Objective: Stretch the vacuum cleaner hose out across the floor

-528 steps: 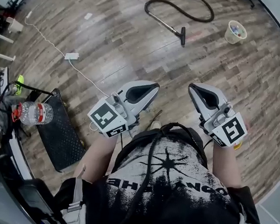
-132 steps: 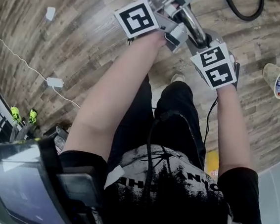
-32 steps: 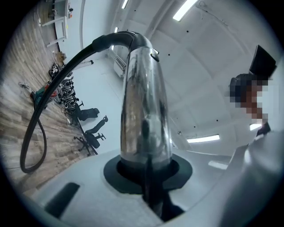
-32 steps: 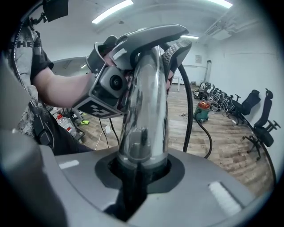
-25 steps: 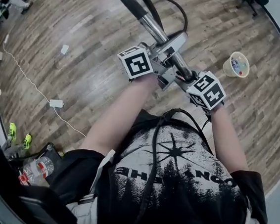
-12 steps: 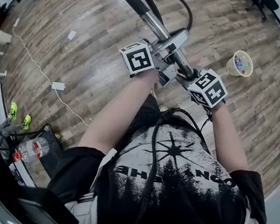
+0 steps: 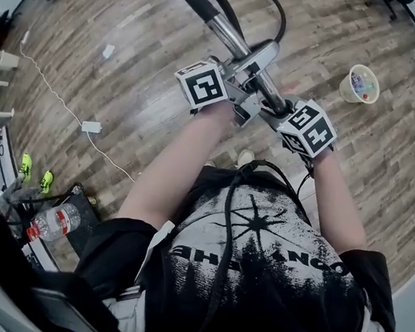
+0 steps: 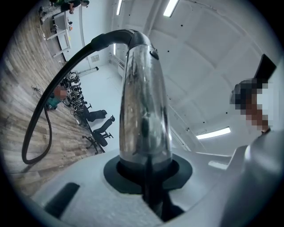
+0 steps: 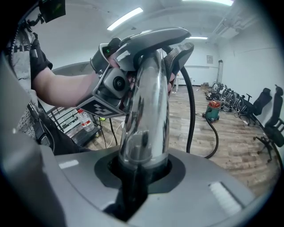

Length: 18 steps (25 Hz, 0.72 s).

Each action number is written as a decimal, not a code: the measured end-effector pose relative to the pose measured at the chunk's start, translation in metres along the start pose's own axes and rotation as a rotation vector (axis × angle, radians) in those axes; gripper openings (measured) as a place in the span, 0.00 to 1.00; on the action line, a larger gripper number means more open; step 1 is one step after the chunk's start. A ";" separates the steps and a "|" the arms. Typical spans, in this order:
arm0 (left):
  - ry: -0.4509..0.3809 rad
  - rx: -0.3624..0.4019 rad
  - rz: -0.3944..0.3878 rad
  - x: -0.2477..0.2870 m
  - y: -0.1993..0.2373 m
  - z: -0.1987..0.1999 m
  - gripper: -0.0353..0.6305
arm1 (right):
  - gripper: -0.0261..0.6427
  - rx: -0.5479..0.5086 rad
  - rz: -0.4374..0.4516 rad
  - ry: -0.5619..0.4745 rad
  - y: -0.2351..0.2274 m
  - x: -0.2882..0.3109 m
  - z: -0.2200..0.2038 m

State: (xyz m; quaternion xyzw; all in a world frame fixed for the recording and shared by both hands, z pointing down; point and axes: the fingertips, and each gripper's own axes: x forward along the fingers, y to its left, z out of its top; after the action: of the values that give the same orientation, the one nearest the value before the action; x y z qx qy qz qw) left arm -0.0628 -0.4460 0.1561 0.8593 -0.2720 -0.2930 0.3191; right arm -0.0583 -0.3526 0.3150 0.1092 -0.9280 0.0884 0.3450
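Between both grippers' jaws sits the chrome tube (image 7: 227, 32). The left gripper (image 8: 148, 179) pinches it farther from the person, and the right gripper (image 9: 135, 181) pinches it just behind, both sets of jaws tight on the metal. Beyond the left gripper, the black hose (image 8: 66, 71) leaves the tube's bend, arcs down and loops on the wood floor (image 7: 128, 79). Well past the right gripper a vacuum (image 9: 214, 109) stands by the hose. A cup (image 7: 360, 83) stands to its right.

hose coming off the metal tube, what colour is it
Black. The hose shows best in the left gripper view.
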 end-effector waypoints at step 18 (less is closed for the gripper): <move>0.040 -0.125 0.006 0.007 -0.009 0.002 0.14 | 0.17 0.107 -0.066 0.093 0.014 -0.016 0.002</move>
State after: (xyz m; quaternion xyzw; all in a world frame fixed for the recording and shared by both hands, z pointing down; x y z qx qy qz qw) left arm -0.0573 -0.4455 0.1461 0.8425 -0.2494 -0.2910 0.3786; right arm -0.0518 -0.3373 0.3014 0.1539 -0.9008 0.1314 0.3843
